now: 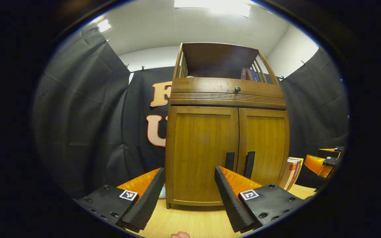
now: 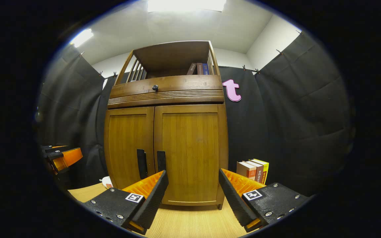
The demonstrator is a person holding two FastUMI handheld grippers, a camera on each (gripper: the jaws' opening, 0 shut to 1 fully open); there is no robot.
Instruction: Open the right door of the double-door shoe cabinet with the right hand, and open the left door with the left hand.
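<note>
A brown wooden shoe cabinet (image 1: pixel 227 132) stands on a light wooden floor, both doors closed. Its left door (image 1: pixel 202 155) and right door (image 1: pixel 265 145) each carry a black vertical handle near the middle seam: left handle (image 1: pixel 229 161), right handle (image 1: pixel 249 164). In the left gripper view my left gripper (image 1: pixel 189 173) is open in front of the left door, apart from it. In the right gripper view my right gripper (image 2: pixel 192 175) is open in front of the right door (image 2: pixel 190 155), its left finger just below the right handle (image 2: pixel 161 161). The other gripper (image 2: pixel 63 158) shows far left.
A drawer with a dark round knob (image 1: pixel 237 89) sits above the doors, and an open shelf with books (image 1: pixel 250 74) tops the cabinet. Several books (image 2: pixel 252 170) stand on the floor right of the cabinet. Black cloth walls surround the booth. A small white object (image 2: pixel 106 181) lies left of the cabinet.
</note>
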